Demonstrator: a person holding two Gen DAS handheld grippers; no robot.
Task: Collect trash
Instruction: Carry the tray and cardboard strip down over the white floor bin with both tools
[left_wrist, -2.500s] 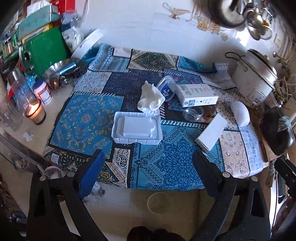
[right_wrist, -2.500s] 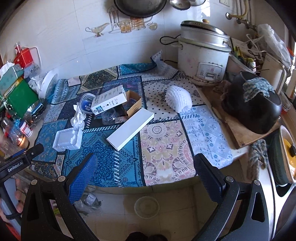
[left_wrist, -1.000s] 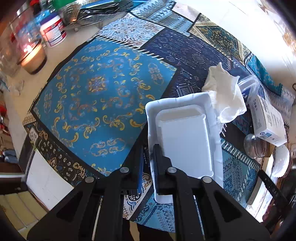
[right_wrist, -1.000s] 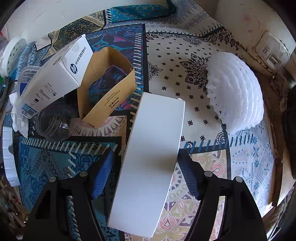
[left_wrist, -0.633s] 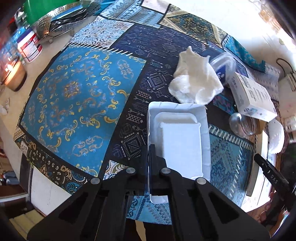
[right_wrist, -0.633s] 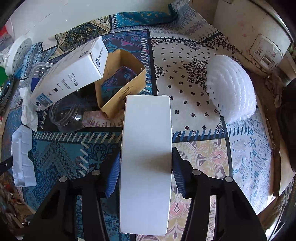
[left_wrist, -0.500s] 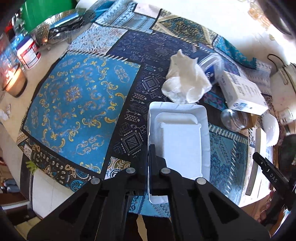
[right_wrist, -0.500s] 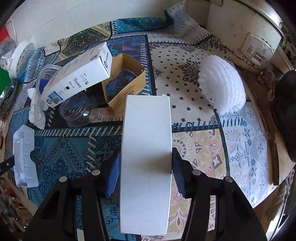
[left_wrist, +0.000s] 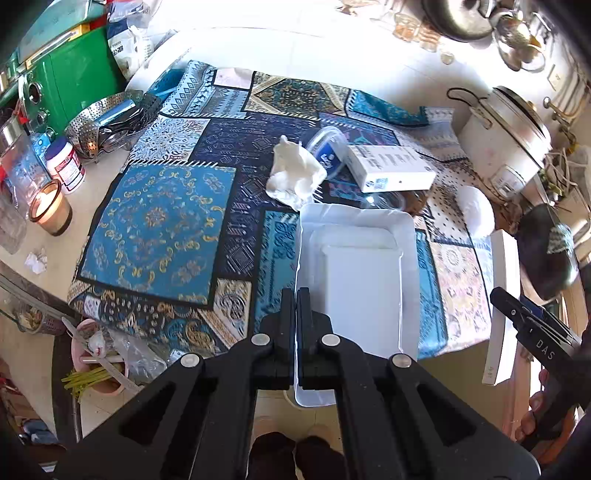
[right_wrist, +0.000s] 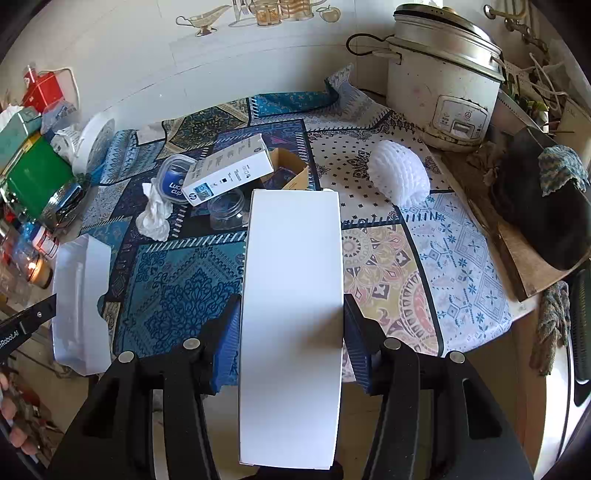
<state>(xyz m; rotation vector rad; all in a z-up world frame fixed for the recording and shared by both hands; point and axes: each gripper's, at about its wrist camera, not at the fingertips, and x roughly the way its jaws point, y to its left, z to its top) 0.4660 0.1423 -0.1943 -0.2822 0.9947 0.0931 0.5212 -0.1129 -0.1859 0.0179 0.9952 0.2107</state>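
Gripping trash in both hands: the left gripper (left_wrist: 296, 306) is clamped on the rim of a white tray (left_wrist: 364, 280), held above the patterned cloth (left_wrist: 159, 221); the right gripper (right_wrist: 291, 325) pinches a long white box (right_wrist: 291, 314) across its width. On the cloth lie a crumpled tissue (right_wrist: 155, 218), printed box (right_wrist: 227, 175), jar (right_wrist: 227, 208) and foam net (right_wrist: 399, 177).

You are in a home kitchen. A rice cooker (right_wrist: 443, 70) sits by the wall. A metal steamer basket (left_wrist: 110, 118) holds things nearby.
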